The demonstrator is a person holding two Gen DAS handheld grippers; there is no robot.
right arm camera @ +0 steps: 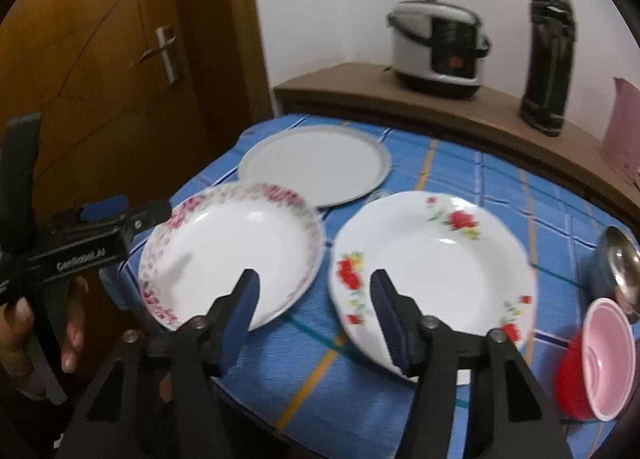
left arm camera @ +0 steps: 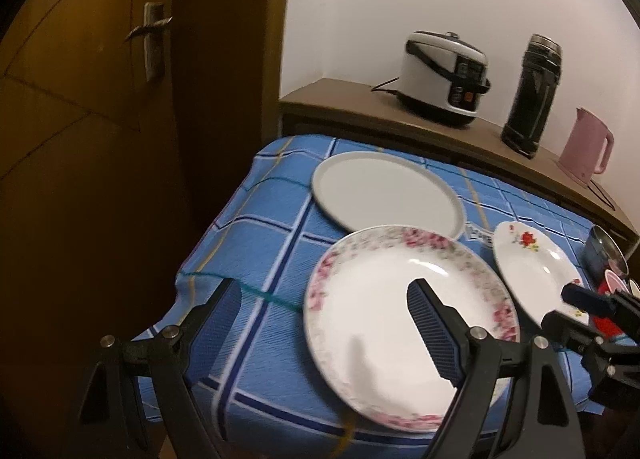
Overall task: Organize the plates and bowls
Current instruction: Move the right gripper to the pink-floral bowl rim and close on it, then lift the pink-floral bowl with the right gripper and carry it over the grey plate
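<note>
Bare cloth [right arm camera: 320, 355] between rose plate [right arm camera: 236, 255] and poppy plate [right arm camera: 436, 259]

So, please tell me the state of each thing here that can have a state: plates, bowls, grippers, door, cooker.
grey plate: flat on the table, empty
pink-rimmed plate: flat, empty, its far edge over the grey plate's rim
red-flower plate: flat, empty
pink bowl: tipped on its side, nested in a red bowl
left gripper: open, holding nothing
right gripper: open, holding nothing
door: closed
rice cooker: lid shut
</note>
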